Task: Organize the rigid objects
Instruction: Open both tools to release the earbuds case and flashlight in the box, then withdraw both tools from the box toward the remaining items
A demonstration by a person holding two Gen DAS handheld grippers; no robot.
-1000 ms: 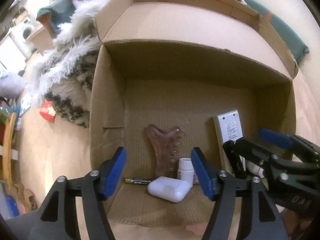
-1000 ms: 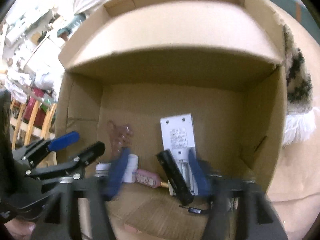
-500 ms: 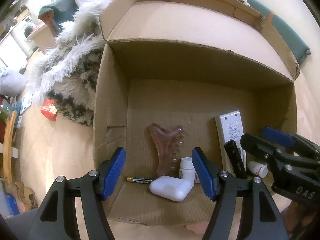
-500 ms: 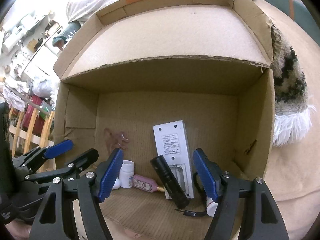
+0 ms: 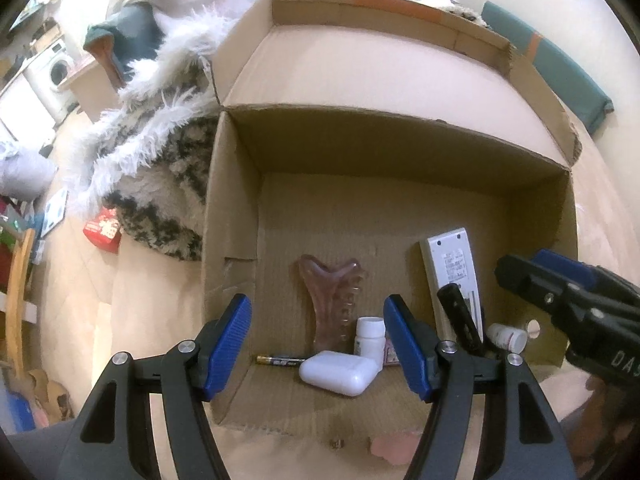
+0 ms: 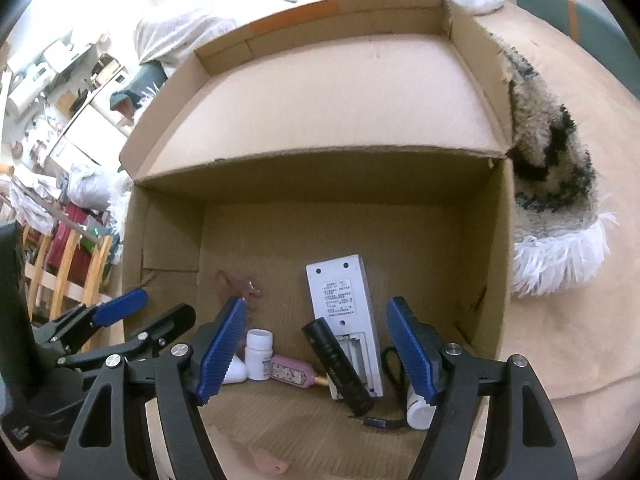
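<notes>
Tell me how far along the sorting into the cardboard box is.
Done: the brown cardboard box already holds a pink comb-shaped scraper, white rounded case, upright white pill bottle, thin battery, white remote, black cylindrical flashlight and a tipped white bottle.
In hand: nothing; left gripper and right gripper hover open.
Left: nothing rigid visible outside.

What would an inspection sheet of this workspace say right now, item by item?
Surface: open cardboard box on a beige surface.
Job's things: along the near wall lie a pink comb, battery, white case, upright pill bottle, remote face down, black flashlight, a second bottle on its side.
Clutter: furry rug.
Grippers: left gripper and right gripper open, empty, above the box.
Cables: flashlight's black strap.
Surroundings: washing machine, wooden chair.
</notes>
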